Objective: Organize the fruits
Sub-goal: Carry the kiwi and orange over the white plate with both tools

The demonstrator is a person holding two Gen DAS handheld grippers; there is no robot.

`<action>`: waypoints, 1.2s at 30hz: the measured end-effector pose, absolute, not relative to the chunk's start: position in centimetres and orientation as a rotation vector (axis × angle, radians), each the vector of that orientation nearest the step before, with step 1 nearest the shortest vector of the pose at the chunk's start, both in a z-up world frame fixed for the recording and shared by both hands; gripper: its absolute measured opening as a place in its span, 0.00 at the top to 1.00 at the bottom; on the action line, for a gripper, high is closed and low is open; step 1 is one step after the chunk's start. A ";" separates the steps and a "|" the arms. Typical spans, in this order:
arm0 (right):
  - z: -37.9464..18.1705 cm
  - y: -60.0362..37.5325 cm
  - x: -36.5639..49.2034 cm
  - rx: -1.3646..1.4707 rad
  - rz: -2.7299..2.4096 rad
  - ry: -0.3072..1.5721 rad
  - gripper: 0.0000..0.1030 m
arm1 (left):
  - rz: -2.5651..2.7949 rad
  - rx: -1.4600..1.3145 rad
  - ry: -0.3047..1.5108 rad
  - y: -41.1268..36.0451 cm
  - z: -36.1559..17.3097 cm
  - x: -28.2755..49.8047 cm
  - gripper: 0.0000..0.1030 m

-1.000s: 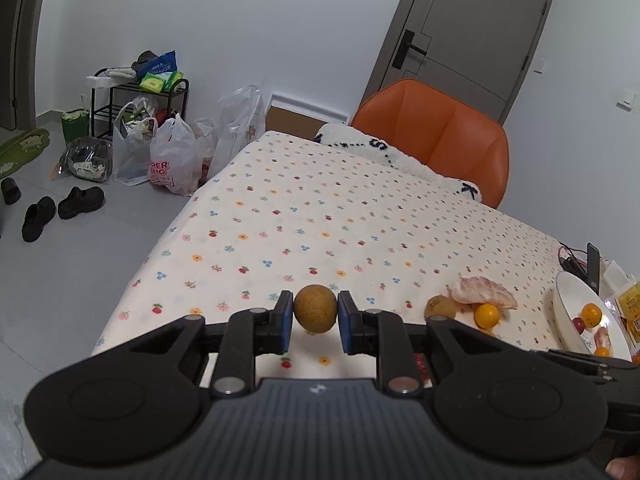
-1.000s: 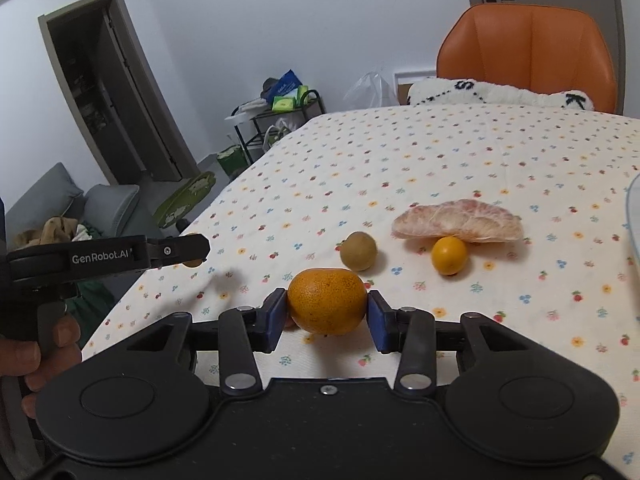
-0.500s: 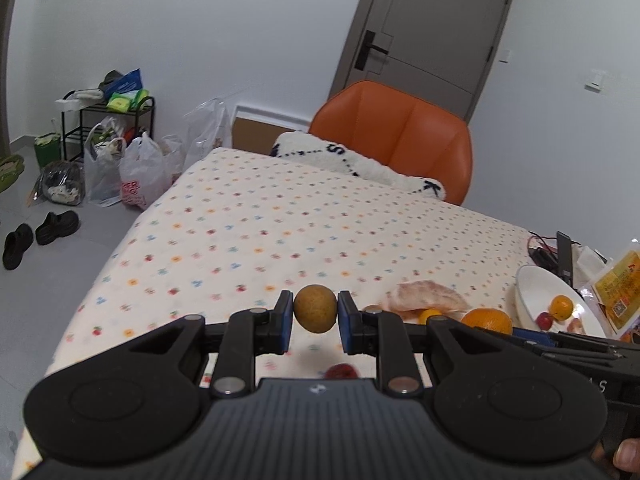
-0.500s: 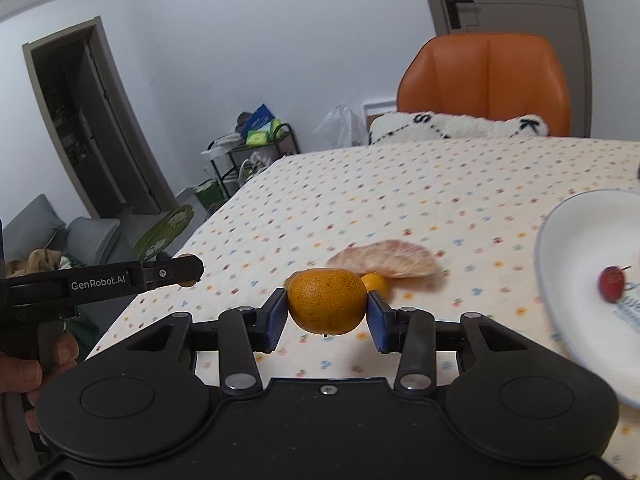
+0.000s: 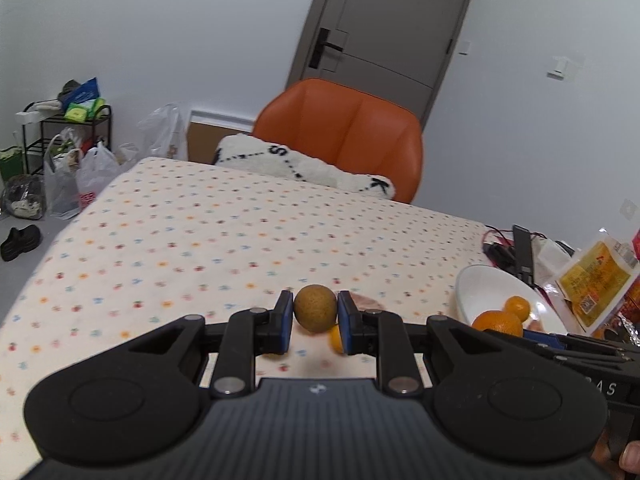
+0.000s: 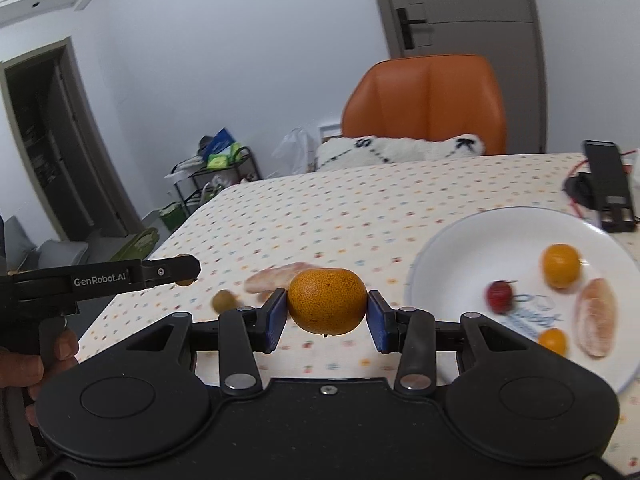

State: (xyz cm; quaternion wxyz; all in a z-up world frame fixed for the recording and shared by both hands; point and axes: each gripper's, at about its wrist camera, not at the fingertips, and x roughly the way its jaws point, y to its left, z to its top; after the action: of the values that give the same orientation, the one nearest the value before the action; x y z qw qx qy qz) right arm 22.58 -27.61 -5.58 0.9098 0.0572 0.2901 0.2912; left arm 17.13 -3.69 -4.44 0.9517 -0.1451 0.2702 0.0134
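A: An orange [image 6: 327, 306] is clamped between the right gripper [image 6: 327, 316] pads; the plate [image 6: 448, 256] is seen at the right of that frame, just ahead.

B: A brown fruit [image 5: 315, 309] is pinched by the left gripper [image 5: 314, 322]. The plate is judged nearer the right one, so the orange is likely placed first.
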 end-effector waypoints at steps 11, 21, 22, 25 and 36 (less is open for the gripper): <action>-5.6 -31.5 22.6 0.147 0.567 0.561 0.61 | -0.028 -0.259 0.559 -7.8 -4.3 18.9 0.79; -6.4 -35.7 23.5 0.206 0.499 0.553 0.61 | -0.065 -0.220 0.586 -11.1 -4.7 20.4 0.79; -6.5 -36.1 23.7 0.209 0.492 0.552 0.61 | -0.067 -0.214 0.589 -11.4 -4.8 20.6 0.79; -6.7 -37.3 24.1 0.224 0.474 0.548 0.61 | -0.075 -0.201 0.599 -12.4 -4.9 21.3 0.79; -8.0 -40.0 26.4 0.273 0.424 0.557 0.61 | -0.122 -0.162 0.626 -16.1 -5.5 24.1 0.79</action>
State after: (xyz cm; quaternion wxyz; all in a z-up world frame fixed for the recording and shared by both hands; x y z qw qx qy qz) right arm 26.42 -40.02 -7.96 0.9303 0.1332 0.2721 0.2069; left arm 24.08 -16.14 -5.55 0.9464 -0.0794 0.3072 -0.0598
